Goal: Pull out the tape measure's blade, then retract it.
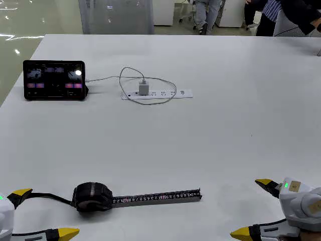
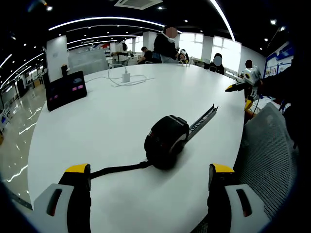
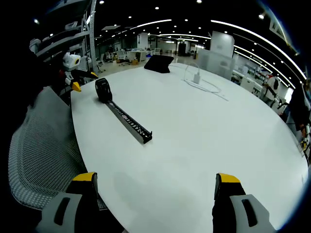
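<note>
A: Tape measure [image 1: 92, 197], black, round-cased: where?
B: Left gripper [image 1: 45, 212] at white table's [image 1: 200, 140] front-left edge, jaws open, empty. Measure near table's front edge, dark numbered blade [image 1: 158, 197] out, flat. Right gripper [image 1: 252, 207] front-right, jaws apart, empty.

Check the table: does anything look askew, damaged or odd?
Only the tape measure: its blade lies extended flat on the table, while the left gripper and right gripper are open. No damage shows.
</note>
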